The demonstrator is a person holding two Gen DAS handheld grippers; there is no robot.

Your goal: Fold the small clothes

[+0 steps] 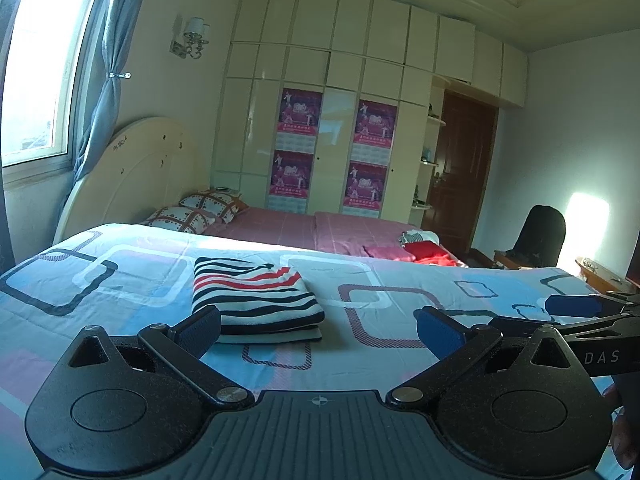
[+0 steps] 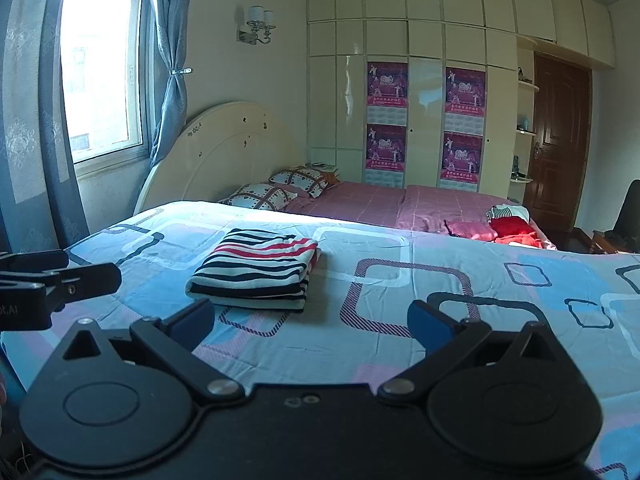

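bedroom, non-task contents: patterned blue quilt (image 2: pixel 400 320) with rounded-square print, spread in the foreground; pink checked bedsheet (image 2: pixel 372 200) beyond it; two heart-print pillows (image 2: pixel 260 196) against a cream arched headboard (image 2: pixel 224 152); cream glossy wardrobe (image 1: pixel 344 60) bearing four purple posters (image 1: pixel 300 112); brown door (image 1: pixel 464 168) beside corner shelves; twin-shade wall lamp (image 2: pixel 258 24); window (image 2: pixel 100 68) with blue tied curtains (image 2: pixel 170 60); black chair (image 1: pixel 540 236) near the sunlit wall.
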